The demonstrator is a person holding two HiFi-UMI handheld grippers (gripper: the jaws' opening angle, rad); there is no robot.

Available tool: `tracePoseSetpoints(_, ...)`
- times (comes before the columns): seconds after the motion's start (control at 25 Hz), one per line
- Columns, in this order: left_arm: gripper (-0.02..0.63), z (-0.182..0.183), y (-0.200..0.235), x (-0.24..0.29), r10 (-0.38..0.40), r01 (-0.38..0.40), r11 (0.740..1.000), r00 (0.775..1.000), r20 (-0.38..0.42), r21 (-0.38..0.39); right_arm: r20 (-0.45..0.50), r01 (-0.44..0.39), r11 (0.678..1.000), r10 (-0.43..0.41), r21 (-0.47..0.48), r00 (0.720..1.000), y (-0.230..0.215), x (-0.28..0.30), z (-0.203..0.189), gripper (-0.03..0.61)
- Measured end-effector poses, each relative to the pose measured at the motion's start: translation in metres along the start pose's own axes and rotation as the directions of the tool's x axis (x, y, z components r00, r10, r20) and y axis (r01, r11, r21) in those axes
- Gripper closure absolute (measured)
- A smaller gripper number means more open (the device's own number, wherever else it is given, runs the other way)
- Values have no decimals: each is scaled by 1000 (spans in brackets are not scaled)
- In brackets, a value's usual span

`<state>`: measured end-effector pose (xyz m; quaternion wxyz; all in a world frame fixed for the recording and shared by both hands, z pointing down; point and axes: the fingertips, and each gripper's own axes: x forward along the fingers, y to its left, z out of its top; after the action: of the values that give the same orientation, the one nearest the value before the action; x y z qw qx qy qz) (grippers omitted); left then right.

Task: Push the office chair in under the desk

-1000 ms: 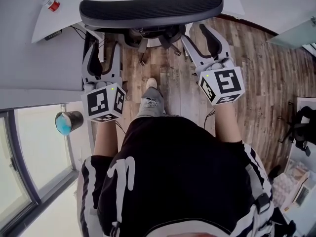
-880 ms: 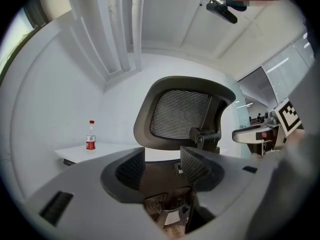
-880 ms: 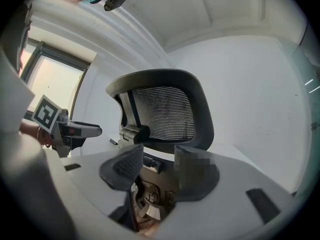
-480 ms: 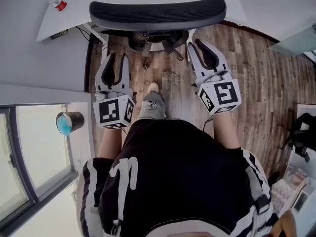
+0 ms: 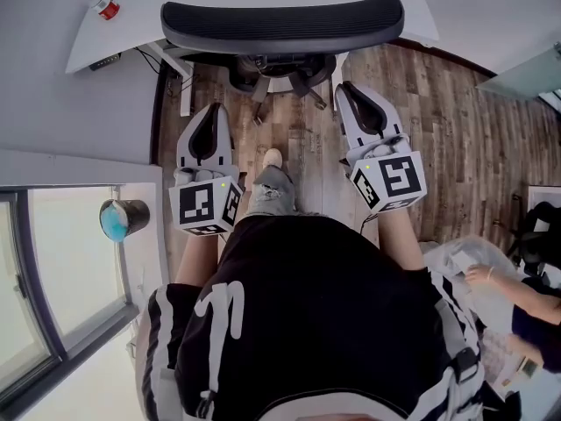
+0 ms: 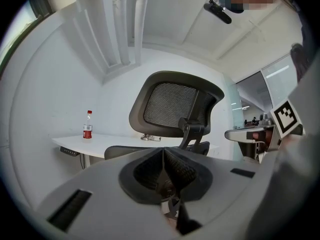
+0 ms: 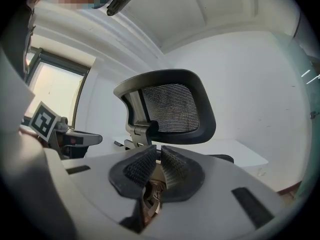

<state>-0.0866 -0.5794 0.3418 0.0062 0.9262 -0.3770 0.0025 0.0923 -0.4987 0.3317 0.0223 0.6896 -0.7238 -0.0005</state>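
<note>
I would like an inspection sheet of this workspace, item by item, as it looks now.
Surface: white desk, mostly bare.
Job's things: office chair, backrest at the desk's edge; no tongs touch it.
Clutter: bottle with red label on the desk; round dark container beside the window.
Grippers: left tongs and right tongs have just been closing; both shut now, nothing between the pads.
Cables: black cable under the desk.
Surroundings: wooden floor; window; another person's hand at the right edge.
</note>
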Motion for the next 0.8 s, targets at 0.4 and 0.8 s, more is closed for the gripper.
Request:
tracePoseSetpoints(0.4, 603, -2, -5, -4, -16, 16, 1000, 1000, -2, 12, -13, -56, 998, 56, 12, 998, 12, 3, -1, 568)
tracePoseSetpoints(0.8, 604, 4, -4, 1, -27, 27, 999, 1000, 3, 27, 3, -65, 998, 65, 26, 998, 15, 1, 4, 569)
